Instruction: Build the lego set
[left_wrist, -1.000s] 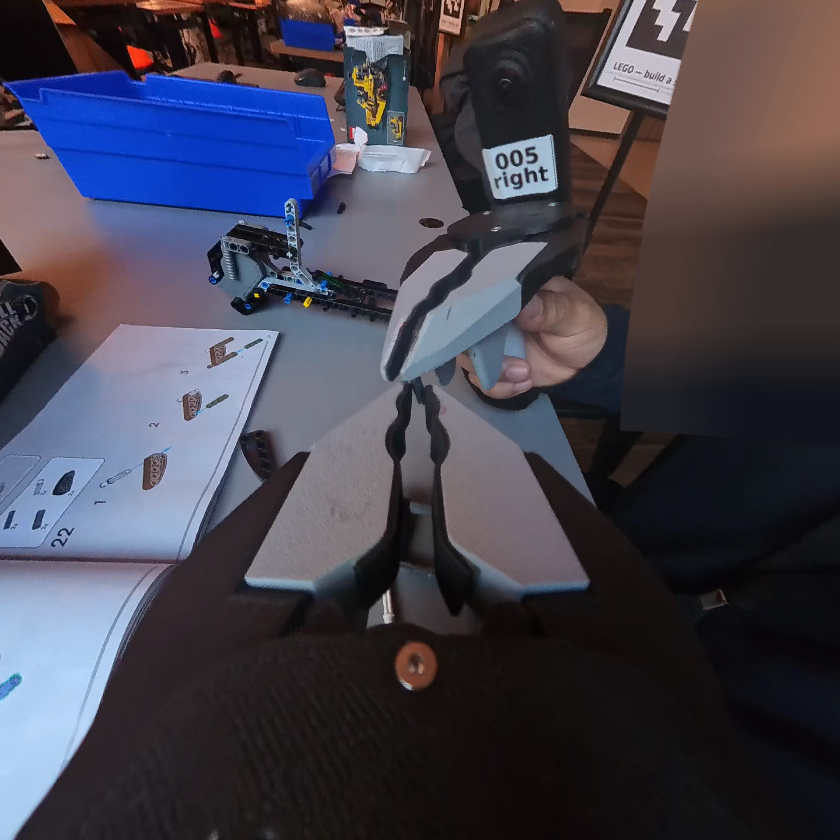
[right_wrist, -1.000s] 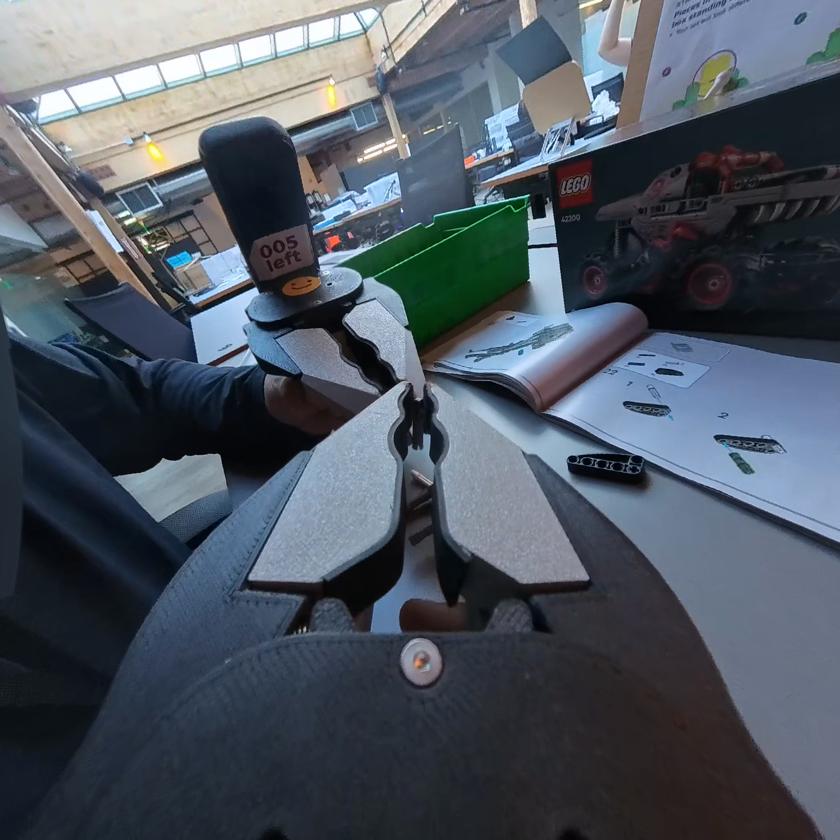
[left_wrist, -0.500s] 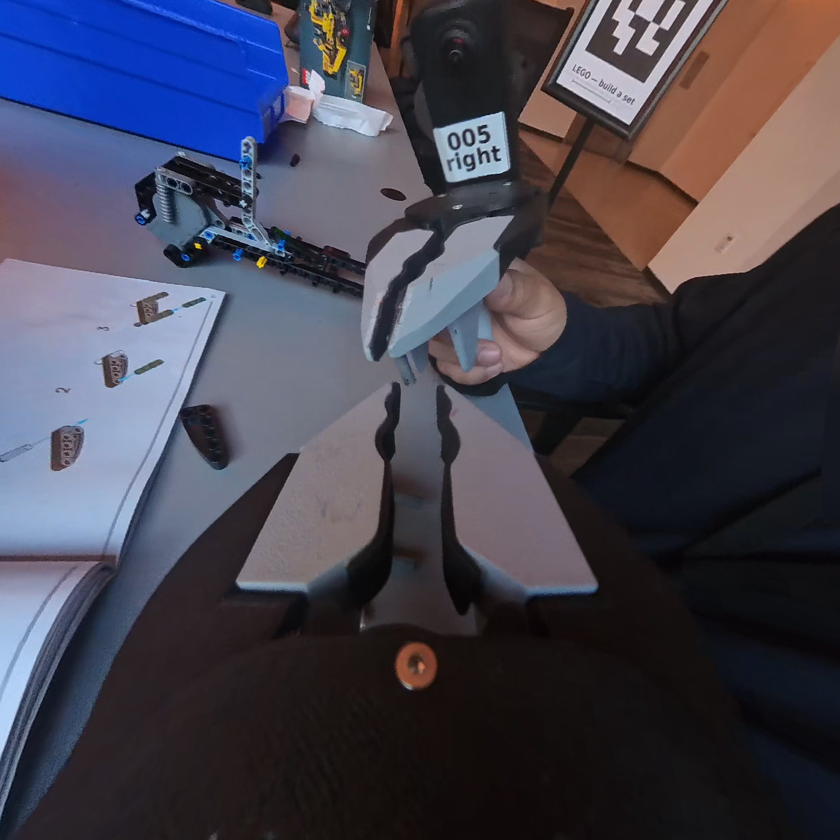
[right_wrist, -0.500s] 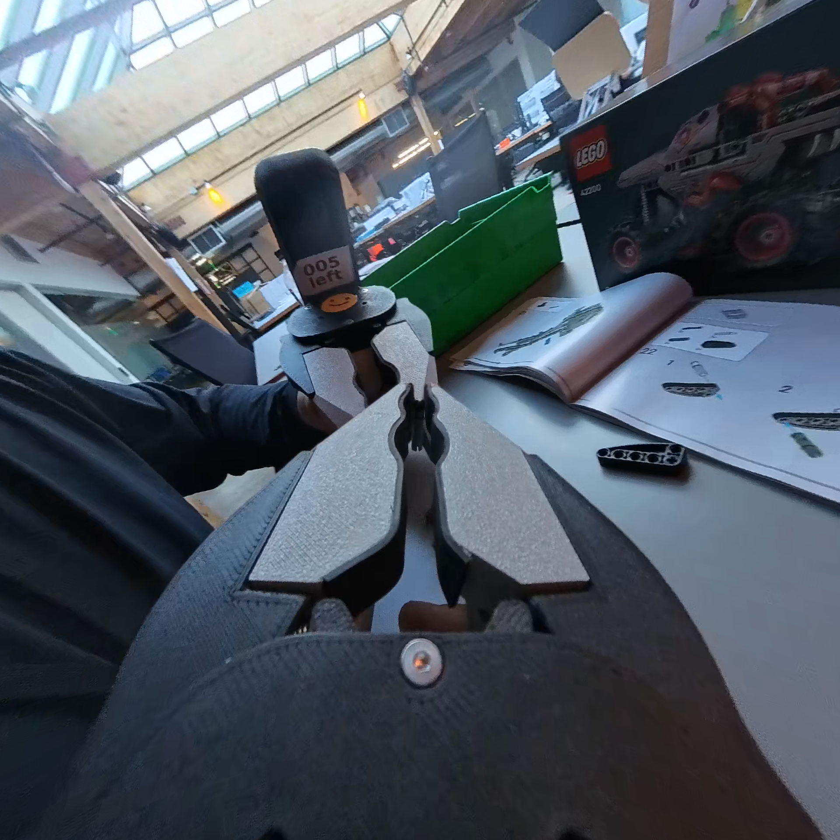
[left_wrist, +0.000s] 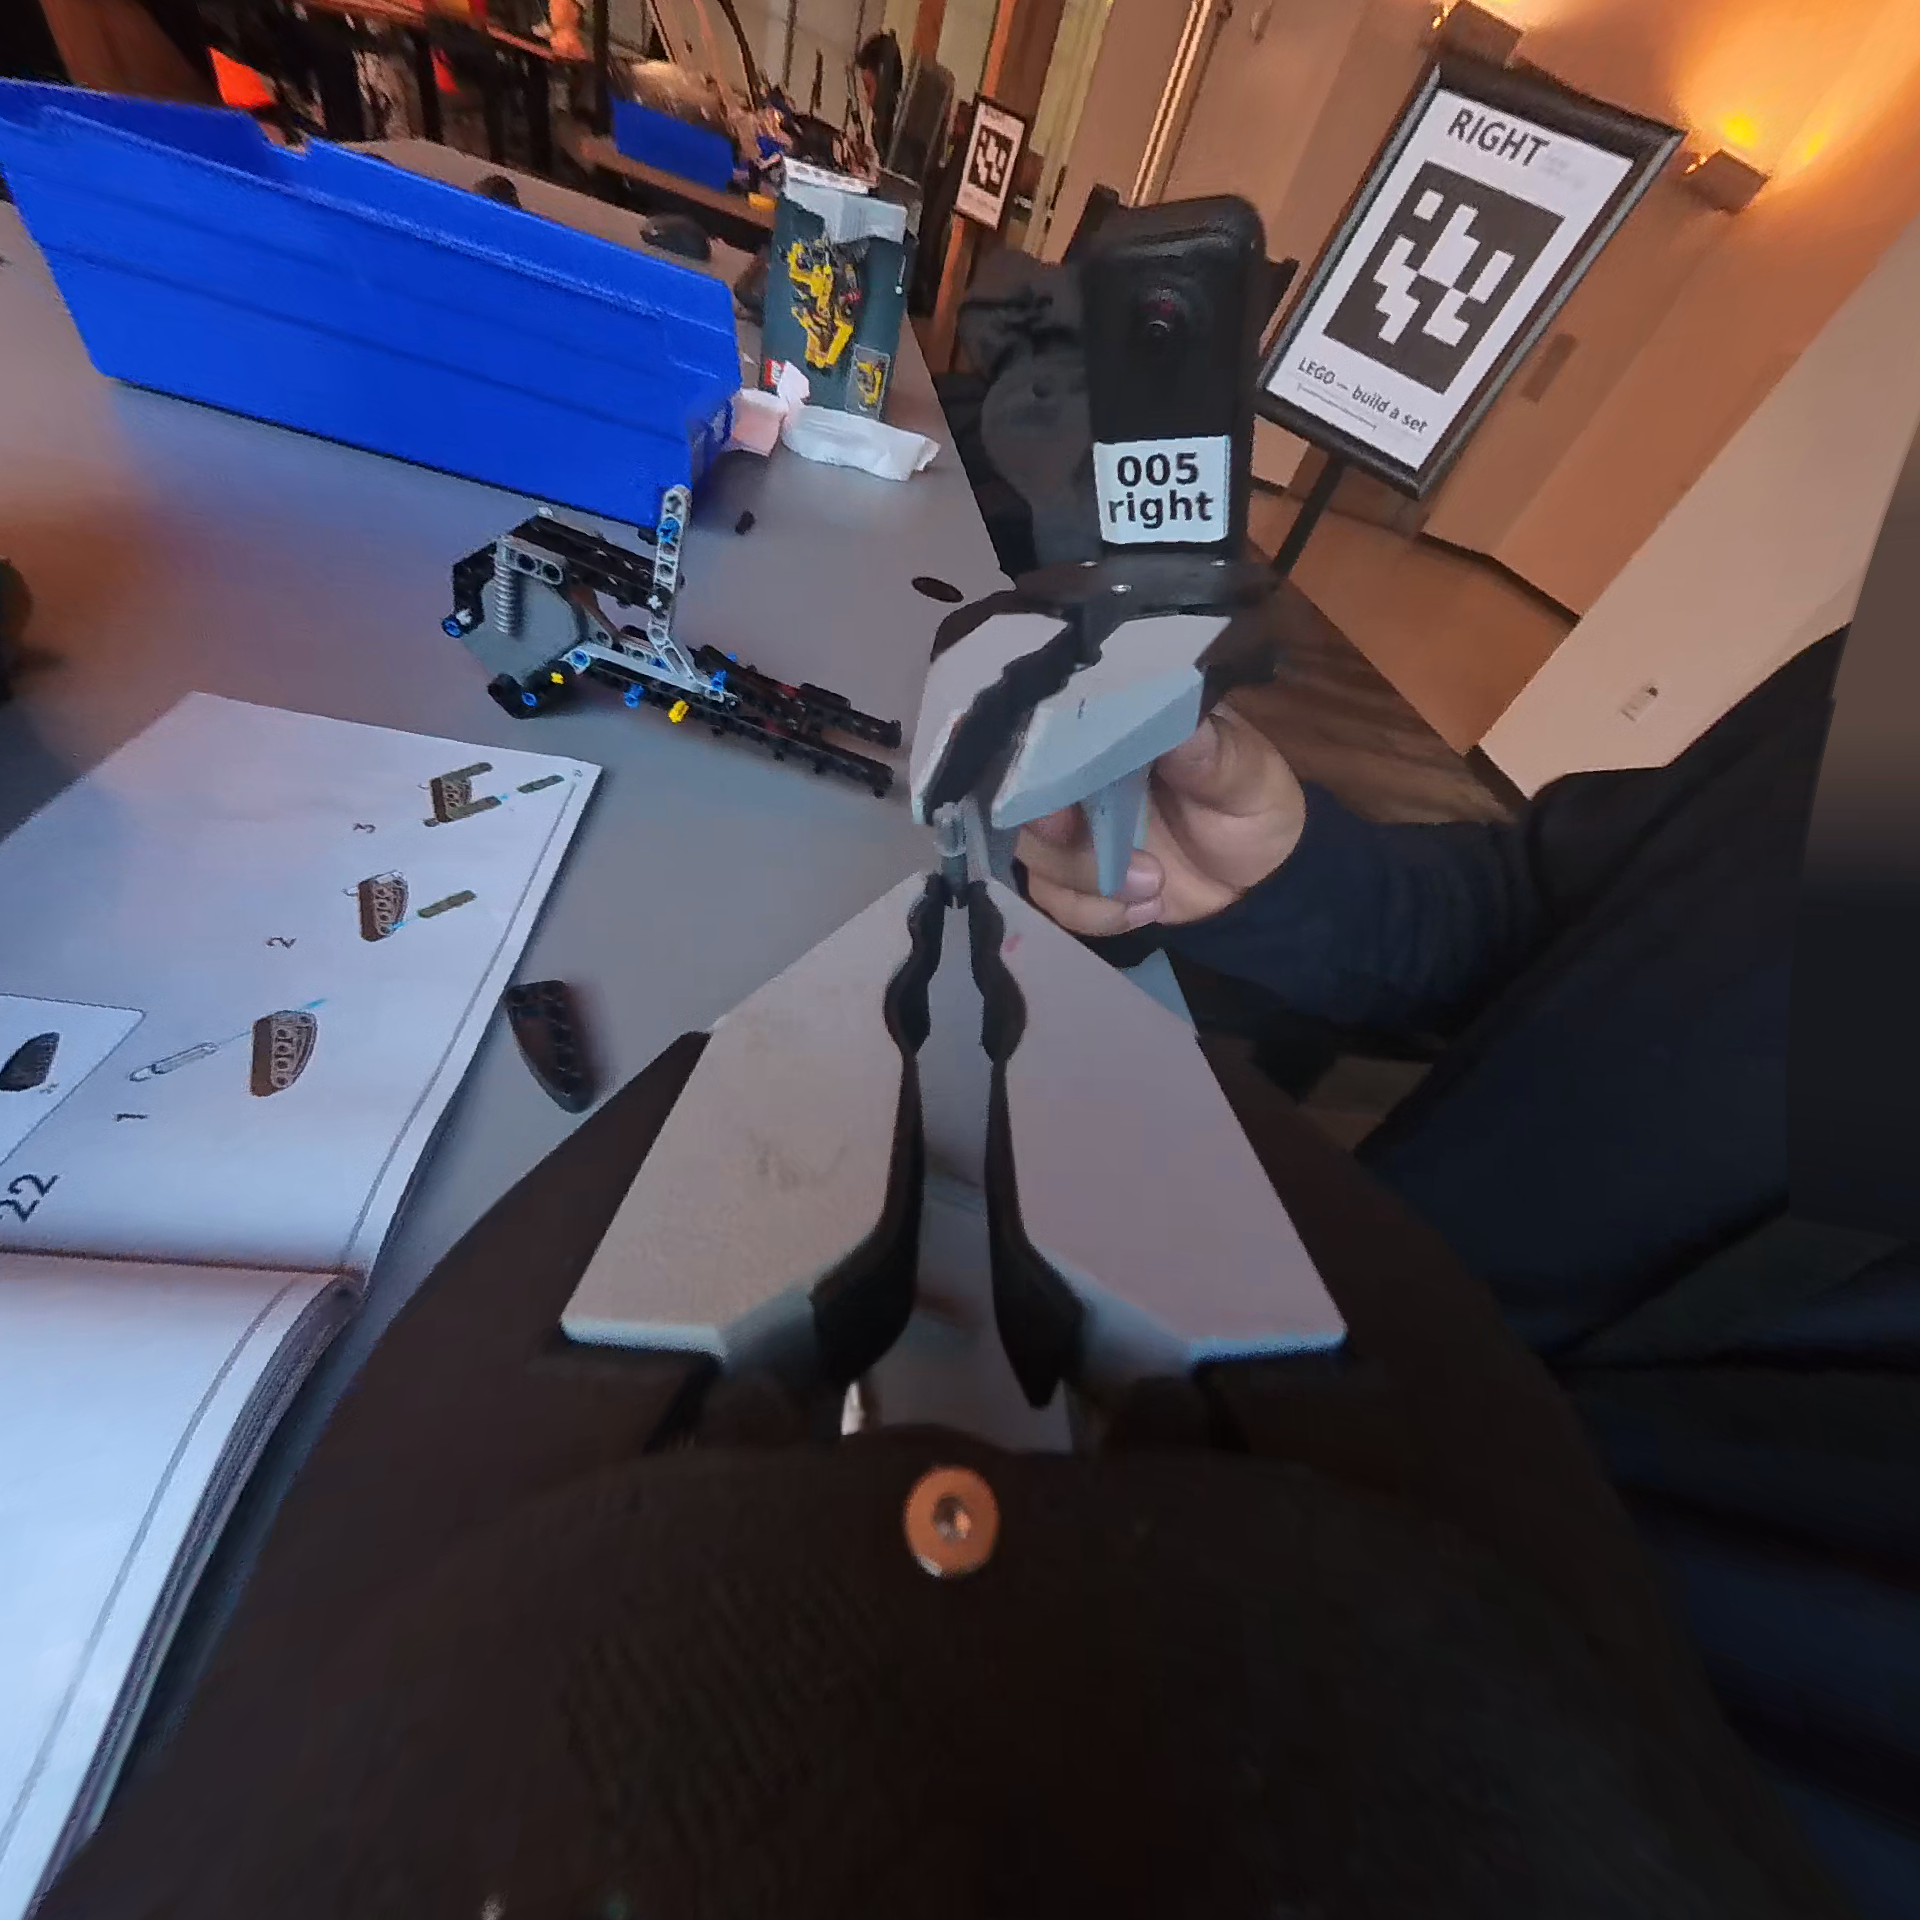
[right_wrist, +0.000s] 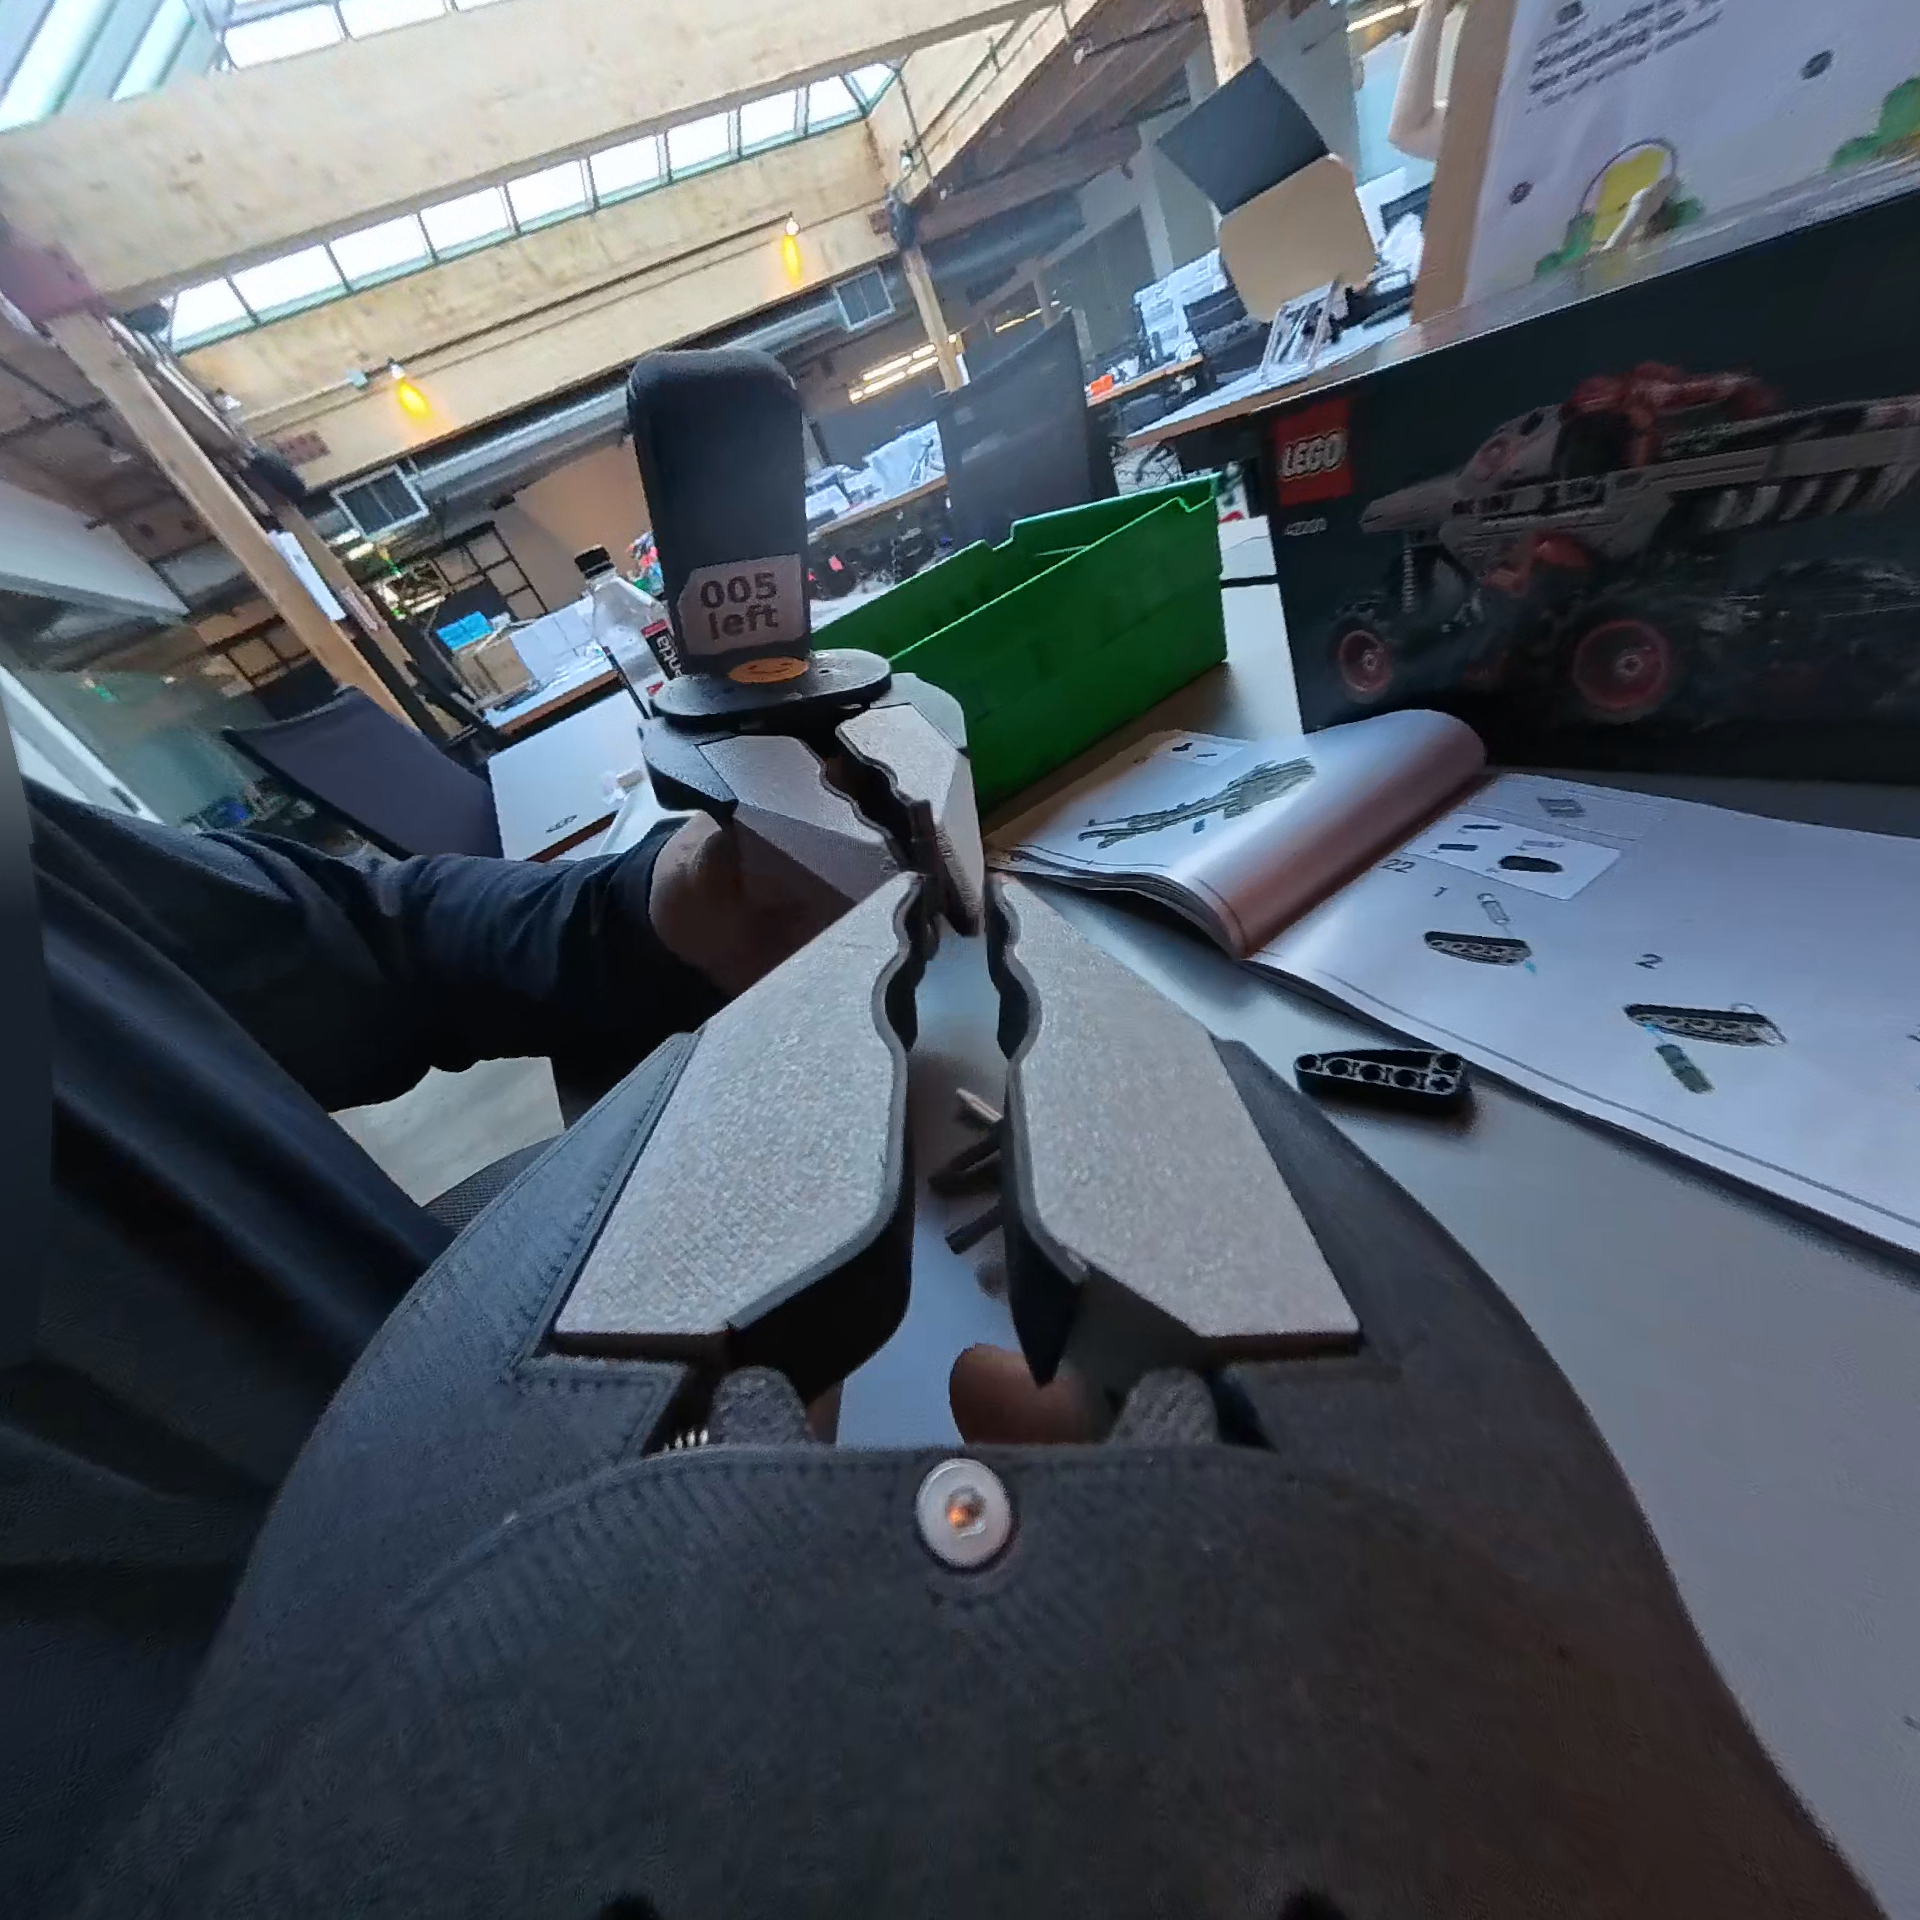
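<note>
L claw (left_wrist: 948, 909) has closed since 0.5 s ago, wavy black pads now clamped on small grey pin (left_wrist: 951, 840); R claw (right_wrist: 954, 920) has parted. Curved black beam (left_wrist: 551, 1044) lies on smooth grey table (left_wrist: 260, 582). Blue plastic bin (left_wrist: 364, 312): contents hidden.

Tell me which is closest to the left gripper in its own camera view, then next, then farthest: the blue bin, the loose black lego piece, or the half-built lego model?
1. Loose black lego piece, on the table just left of the left gripper.
2. Half-built lego model, farther back, mid-table.
3. Blue bin, at the far left.
</note>
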